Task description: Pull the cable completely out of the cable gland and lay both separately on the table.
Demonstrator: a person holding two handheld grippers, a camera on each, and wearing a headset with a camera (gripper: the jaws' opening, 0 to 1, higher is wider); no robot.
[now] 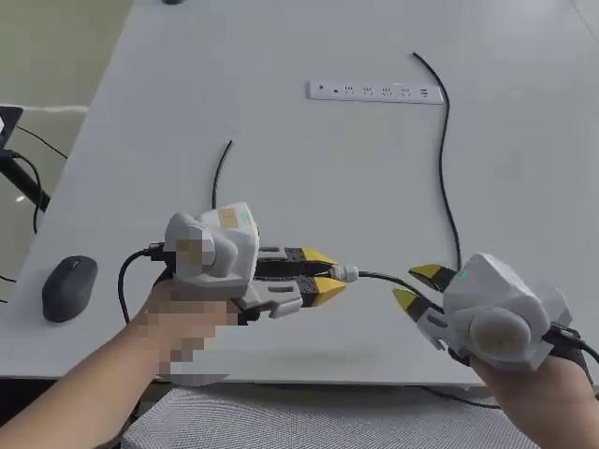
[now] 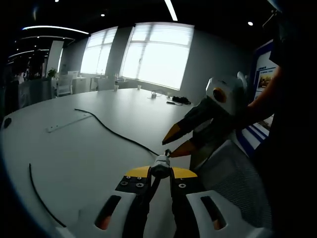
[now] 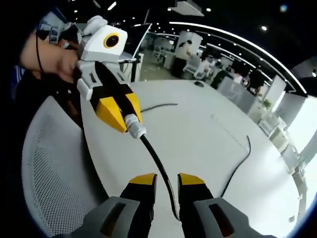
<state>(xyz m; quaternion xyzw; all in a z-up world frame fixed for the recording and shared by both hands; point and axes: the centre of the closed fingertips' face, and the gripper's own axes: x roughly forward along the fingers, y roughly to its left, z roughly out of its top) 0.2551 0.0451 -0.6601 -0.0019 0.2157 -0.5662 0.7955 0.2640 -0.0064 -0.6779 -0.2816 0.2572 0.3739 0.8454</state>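
Note:
My left gripper [image 1: 332,273] is shut on a small pale cable gland [image 1: 344,273], held just above the table's near edge. A black cable [image 1: 444,159] leaves the gland to the right and runs away across the white table [image 1: 309,168]. My right gripper [image 1: 418,284] is open, its yellow-tipped jaws standing on either side of the cable a short way from the gland. In the right gripper view the cable [image 3: 156,158] comes down from the gland [image 3: 134,126] into the gap of that gripper [image 3: 167,179]. The left gripper view has the gland [image 2: 161,166] at its jaw tips.
A white power strip [image 1: 374,92] lies far across the table. A short loose black cable [image 1: 221,173] lies left of centre. A dark mouse [image 1: 69,287] sits near the left edge. A mesh chair [image 1: 234,421] stands below the table's near edge.

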